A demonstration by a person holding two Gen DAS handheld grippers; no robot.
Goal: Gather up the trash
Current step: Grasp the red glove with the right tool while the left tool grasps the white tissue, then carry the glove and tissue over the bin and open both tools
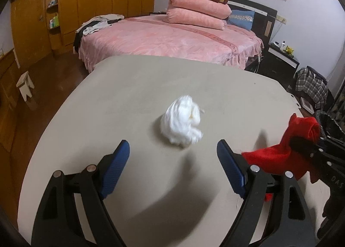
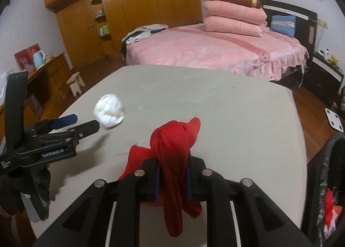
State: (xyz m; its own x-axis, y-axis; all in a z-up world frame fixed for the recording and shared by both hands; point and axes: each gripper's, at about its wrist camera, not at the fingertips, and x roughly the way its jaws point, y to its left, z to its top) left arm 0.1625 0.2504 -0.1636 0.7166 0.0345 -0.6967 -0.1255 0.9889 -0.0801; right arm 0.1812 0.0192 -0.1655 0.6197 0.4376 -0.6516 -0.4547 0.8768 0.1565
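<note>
Left gripper [image 1: 172,160] jaws apart — crumpled white tissue wad [image 1: 183,120] lies just ahead, centred, on the beige table [image 1: 129,87]. Right gripper [image 2: 172,173] clamped on bunched red cloth [image 2: 174,139] — farther.

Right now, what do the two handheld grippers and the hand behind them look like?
Both grippers are black linkage frames with silver rivets and blue-padded fingers. The left gripper carries white "GenRobot.AI" lettering on its body. The hand behind it wears a dark glove.
</note>
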